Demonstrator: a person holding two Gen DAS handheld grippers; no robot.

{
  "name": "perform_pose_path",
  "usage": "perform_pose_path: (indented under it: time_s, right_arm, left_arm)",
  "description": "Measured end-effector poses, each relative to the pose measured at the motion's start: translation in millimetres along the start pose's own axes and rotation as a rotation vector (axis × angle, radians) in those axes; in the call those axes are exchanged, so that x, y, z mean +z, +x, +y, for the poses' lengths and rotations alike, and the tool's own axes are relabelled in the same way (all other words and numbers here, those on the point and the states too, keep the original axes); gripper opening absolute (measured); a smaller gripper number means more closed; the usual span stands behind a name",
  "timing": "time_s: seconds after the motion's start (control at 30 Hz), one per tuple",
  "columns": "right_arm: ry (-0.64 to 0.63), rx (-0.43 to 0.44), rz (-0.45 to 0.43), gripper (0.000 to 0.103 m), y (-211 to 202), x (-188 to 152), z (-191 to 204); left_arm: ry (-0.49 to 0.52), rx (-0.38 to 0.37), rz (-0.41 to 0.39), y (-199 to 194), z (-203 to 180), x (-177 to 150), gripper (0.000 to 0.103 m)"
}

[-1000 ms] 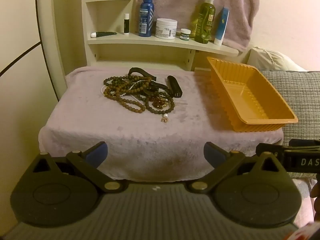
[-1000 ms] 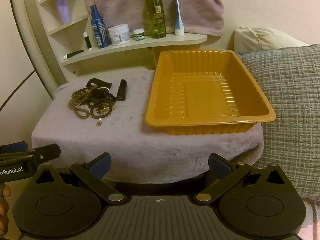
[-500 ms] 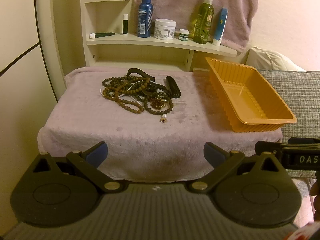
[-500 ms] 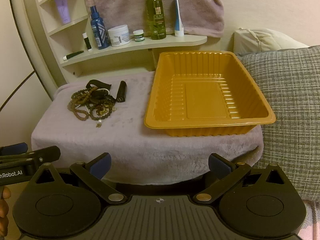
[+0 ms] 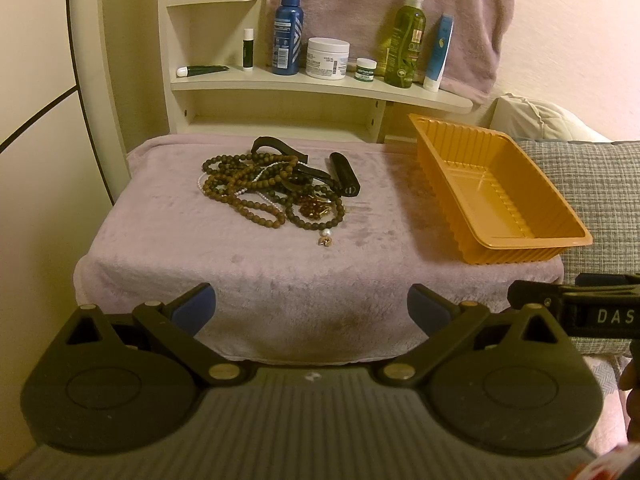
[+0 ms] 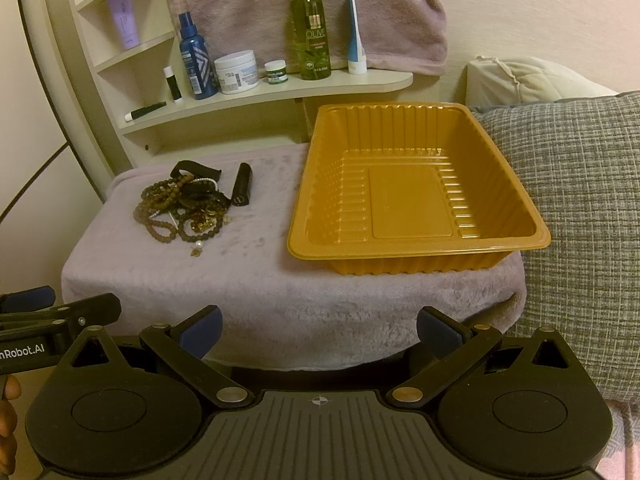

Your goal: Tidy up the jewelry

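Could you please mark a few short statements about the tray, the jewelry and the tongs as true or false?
1. The tray holds nothing. True.
2. The jewelry lies spread out in separate pieces. False: it sits in one tangled pile.
3. The left tongs are open and hold nothing. True.
4. The right tongs grip a bead strand. False: they are open and hold nothing.
5. The black tube lies inside the tray. False: it lies on the cloth beside the jewelry.
6. The green bottle stands upright on the shelf. True.
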State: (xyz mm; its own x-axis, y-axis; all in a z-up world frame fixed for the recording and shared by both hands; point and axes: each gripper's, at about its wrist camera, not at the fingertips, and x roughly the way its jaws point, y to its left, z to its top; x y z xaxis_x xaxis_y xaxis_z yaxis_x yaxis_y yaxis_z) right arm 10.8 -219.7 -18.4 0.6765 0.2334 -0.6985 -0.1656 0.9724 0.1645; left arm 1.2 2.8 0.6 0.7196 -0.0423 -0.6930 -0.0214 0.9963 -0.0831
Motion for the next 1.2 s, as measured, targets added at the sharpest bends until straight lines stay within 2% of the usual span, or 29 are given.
perform_pose_path:
  time_s: [1.2]
  right_arm:
    - [0.008,0.001,-0.001,0.103,-0.8,-0.3,-0.3]
  left_arm:
    - [-0.006,-0.003,0.000,0.0,2.7,-2.4,0.101]
